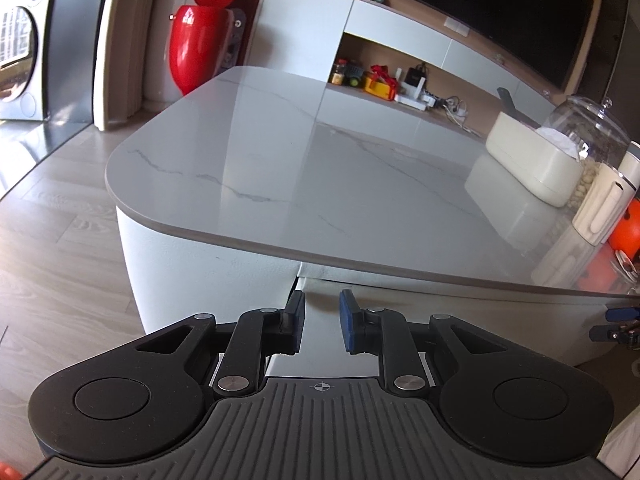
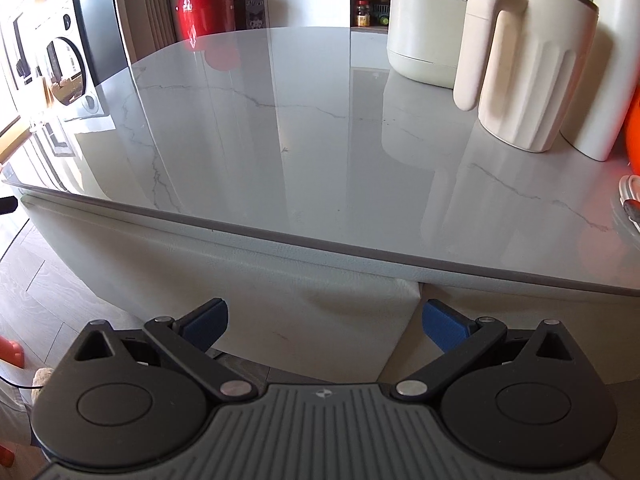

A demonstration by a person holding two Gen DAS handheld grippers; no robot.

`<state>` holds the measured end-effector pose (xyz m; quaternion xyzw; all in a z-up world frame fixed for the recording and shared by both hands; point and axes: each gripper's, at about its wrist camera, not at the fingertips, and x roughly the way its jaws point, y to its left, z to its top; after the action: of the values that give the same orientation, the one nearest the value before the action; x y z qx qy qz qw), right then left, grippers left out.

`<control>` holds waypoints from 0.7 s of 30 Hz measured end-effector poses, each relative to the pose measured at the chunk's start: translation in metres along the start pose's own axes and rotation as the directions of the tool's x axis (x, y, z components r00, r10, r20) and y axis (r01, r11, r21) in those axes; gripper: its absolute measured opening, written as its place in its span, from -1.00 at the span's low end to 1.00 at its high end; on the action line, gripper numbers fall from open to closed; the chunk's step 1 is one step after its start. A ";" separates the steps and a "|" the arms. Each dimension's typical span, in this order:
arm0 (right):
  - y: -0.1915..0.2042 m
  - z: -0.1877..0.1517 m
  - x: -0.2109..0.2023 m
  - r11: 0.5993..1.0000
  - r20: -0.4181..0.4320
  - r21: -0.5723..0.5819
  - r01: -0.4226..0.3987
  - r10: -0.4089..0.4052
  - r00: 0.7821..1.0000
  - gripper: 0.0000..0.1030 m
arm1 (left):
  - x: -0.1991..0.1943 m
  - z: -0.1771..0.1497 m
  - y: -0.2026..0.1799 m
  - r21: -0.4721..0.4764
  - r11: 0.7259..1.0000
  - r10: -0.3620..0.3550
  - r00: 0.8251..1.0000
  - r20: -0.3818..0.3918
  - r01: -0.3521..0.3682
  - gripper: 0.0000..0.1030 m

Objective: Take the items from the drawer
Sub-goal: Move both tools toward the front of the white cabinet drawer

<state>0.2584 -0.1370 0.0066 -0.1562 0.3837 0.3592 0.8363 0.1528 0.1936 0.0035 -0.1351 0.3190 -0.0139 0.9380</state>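
Observation:
The white drawer front point(image 1: 460, 312) sits just under the marble table top point(image 1: 280, 152). My left gripper point(image 1: 322, 322) is closed down on the drawer front's left end: one blue pad point(image 1: 349, 320) lies on its face and the other finger sits in the seam beside it. In the right wrist view the drawer front point(image 2: 320, 320) fills the space below the table edge point(image 2: 320, 242). There my right gripper point(image 2: 325, 326) stands wide open in front of it, touching nothing. The inside of the drawer is hidden.
On the table's right side stand a cream container point(image 1: 532, 164), a glass dome point(image 1: 588, 128), a cream ribbed jug point(image 2: 528, 68) and something orange point(image 1: 630, 228). A red bin point(image 1: 200, 40) and a washing machine point(image 1: 24, 48) are beyond; wooden floor point(image 1: 60, 240) lies to the left.

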 end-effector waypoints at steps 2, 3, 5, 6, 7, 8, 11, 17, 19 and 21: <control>0.007 0.010 0.007 1.000 0.000 -0.014 0.001 -0.001 1.000 1.00 | 0.003 0.000 0.000 -0.006 1.000 0.003 1.000 -0.006 -0.003 -0.60; 0.007 0.010 0.007 1.000 0.000 -0.016 0.001 -0.001 1.000 1.00 | 0.004 0.000 0.001 -0.011 1.000 0.008 1.000 -0.008 -0.008 -0.60; 0.004 0.008 0.007 1.000 0.001 -0.015 0.000 0.000 1.000 1.00 | 0.004 -0.001 0.004 -0.021 0.999 0.025 1.000 -0.009 -0.025 -0.58; 0.004 0.009 0.008 1.000 0.001 -0.013 0.000 0.000 1.000 1.00 | 0.004 -0.001 0.005 -0.031 0.999 0.021 1.000 -0.010 -0.021 -0.57; 0.003 0.009 0.008 1.000 0.003 -0.009 -0.001 0.001 1.000 1.00 | 0.004 -0.001 0.007 -0.043 0.999 0.016 1.000 -0.011 -0.017 -0.57; 0.002 0.008 0.009 1.000 0.008 -0.006 -0.003 0.003 1.000 1.00 | 0.004 -0.001 0.008 -0.049 0.999 0.013 1.000 -0.011 -0.014 -0.57; 0.003 0.011 0.009 1.000 0.019 0.005 -0.012 0.012 1.000 1.00 | 0.004 -0.001 0.008 -0.046 0.999 0.012 1.000 -0.010 -0.013 -0.57; 0.004 0.014 0.018 1.000 -0.005 0.014 -0.008 0.008 1.000 1.00 | 0.002 0.000 0.007 -0.038 0.999 -0.006 1.000 0.002 0.006 -0.56; 0.006 0.015 0.021 1.000 -0.009 0.007 -0.002 0.003 1.000 1.00 | 0.003 0.001 0.005 -0.034 0.999 -0.004 1.000 0.001 0.004 -0.55; 0.006 0.014 0.021 1.000 -0.010 0.002 0.001 -0.001 1.000 1.00 | 0.005 0.002 0.006 -0.039 0.999 -0.003 1.000 -0.001 0.003 -0.54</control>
<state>0.2710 -0.1154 -0.0002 -0.1573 0.3883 0.3576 0.8346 0.1577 0.1990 0.0003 -0.1538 0.3197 -0.0093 0.9349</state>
